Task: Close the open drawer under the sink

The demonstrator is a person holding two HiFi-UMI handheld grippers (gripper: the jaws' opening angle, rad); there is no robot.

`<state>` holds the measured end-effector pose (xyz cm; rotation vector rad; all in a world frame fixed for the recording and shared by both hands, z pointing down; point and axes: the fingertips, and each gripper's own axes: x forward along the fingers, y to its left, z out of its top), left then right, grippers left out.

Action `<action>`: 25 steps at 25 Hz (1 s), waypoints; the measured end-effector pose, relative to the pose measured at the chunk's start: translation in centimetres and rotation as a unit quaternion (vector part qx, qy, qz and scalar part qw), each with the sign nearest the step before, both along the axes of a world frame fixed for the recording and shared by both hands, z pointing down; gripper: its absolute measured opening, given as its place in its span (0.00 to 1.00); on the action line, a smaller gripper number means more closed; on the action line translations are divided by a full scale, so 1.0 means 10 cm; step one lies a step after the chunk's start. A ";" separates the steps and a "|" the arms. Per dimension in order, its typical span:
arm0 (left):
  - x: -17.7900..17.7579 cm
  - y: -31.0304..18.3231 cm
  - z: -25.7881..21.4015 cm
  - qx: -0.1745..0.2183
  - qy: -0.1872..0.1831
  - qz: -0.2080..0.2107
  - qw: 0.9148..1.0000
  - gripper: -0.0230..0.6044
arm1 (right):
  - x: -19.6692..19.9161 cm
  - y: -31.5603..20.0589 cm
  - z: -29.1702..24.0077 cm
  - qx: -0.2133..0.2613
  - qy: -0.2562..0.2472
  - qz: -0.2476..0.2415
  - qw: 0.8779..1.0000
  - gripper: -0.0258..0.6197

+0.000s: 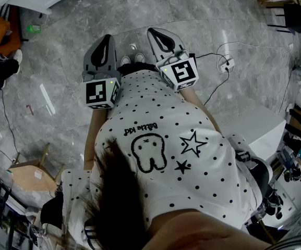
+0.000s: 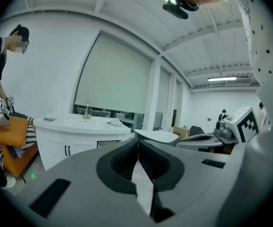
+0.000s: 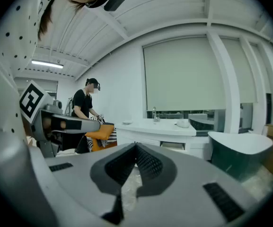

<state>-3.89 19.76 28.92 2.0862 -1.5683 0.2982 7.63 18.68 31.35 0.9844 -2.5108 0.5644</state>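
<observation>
A white vanity (image 2: 74, 126) with a faucet (image 2: 87, 110) stands a few steps ahead; it also shows in the right gripper view (image 3: 160, 126). Under its counter a drawer (image 3: 173, 146) stands slightly out, dark inside, just above the right jaw tips. My left gripper (image 2: 137, 143) is shut with nothing between its jaws and is far from the vanity. My right gripper (image 3: 136, 146) is also shut and empty. In the head view both the left gripper (image 1: 107, 41) and the right gripper (image 1: 158, 36) are held side by side at waist height over the grey marble floor.
A dark bathtub (image 3: 240, 157) stands right of the vanity. Another person (image 3: 85, 105) bends over an orange seat (image 2: 8, 131) on its left. A cable and a power strip (image 1: 226, 64) lie on the floor to my right. Tables with gear (image 1: 296, 155) line the right side.
</observation>
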 end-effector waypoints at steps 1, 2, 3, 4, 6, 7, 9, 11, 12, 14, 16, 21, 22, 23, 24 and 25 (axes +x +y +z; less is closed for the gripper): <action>0.01 -0.02 0.01 0.001 0.000 0.000 1.000 0.06 | 0.01 -0.02 0.01 0.001 0.000 0.000 1.000 0.06; 0.03 -0.03 0.02 0.001 0.001 0.000 1.000 0.06 | 0.02 -0.03 0.03 0.001 0.000 -0.001 1.000 0.06; 0.04 -0.04 0.03 0.002 0.001 0.000 1.000 0.06 | 0.03 -0.03 0.04 0.002 0.000 -0.001 1.000 0.06; 0.05 -0.04 0.03 0.003 0.002 -0.001 1.000 0.06 | 0.04 -0.03 0.04 0.002 0.000 -0.002 1.000 0.06; 0.04 -0.04 0.01 0.005 0.002 -0.005 1.000 0.06 | 0.04 -0.03 0.04 0.003 0.000 -0.004 1.000 0.06; 0.03 -0.05 0.00 0.006 0.002 -0.006 1.000 0.06 | 0.04 -0.04 0.03 0.003 0.000 -0.004 1.000 0.06; 0.01 -0.06 -0.01 0.007 0.002 -0.008 1.000 0.06 | 0.02 -0.05 0.02 0.004 0.001 -0.006 1.000 0.06; 0.01 -0.05 0.00 0.008 0.002 -0.009 1.000 0.06 | 0.02 -0.04 0.04 0.004 0.002 -0.008 1.000 0.06; 0.01 -0.05 0.01 0.008 0.002 -0.009 1.000 0.06 | 0.02 -0.04 0.04 0.004 0.002 -0.008 1.000 0.06; 0.01 -0.05 0.01 0.008 0.002 -0.009 1.000 0.06 | 0.01 -0.04 0.04 0.003 0.002 -0.010 1.000 0.06; 0.00 -0.07 0.00 0.009 0.002 -0.010 1.000 0.06 | 0.00 -0.05 0.04 0.003 0.003 -0.011 1.000 0.06; -0.02 -0.08 -0.01 0.005 0.009 -0.014 1.000 0.06 | -0.01 -0.07 0.02 0.003 0.004 -0.010 1.000 0.06; -0.03 -0.07 -0.01 0.003 0.012 -0.016 1.000 0.06 | 0.00 -0.07 0.00 0.003 0.002 -0.009 1.000 0.06; -0.04 -0.08 -0.01 0.002 0.015 -0.018 1.000 0.06 | 0.00 -0.08 -0.01 0.005 0.000 -0.008 1.000 0.06; -0.05 -0.09 -0.01 0.002 0.019 -0.021 1.000 0.06 | 0.00 -0.10 -0.03 0.009 -0.002 -0.008 1.000 0.06; -0.06 -0.10 -0.01 0.003 0.022 -0.024 0.999 0.06 | 0.00 -0.12 -0.04 0.013 -0.003 -0.008 1.000 0.06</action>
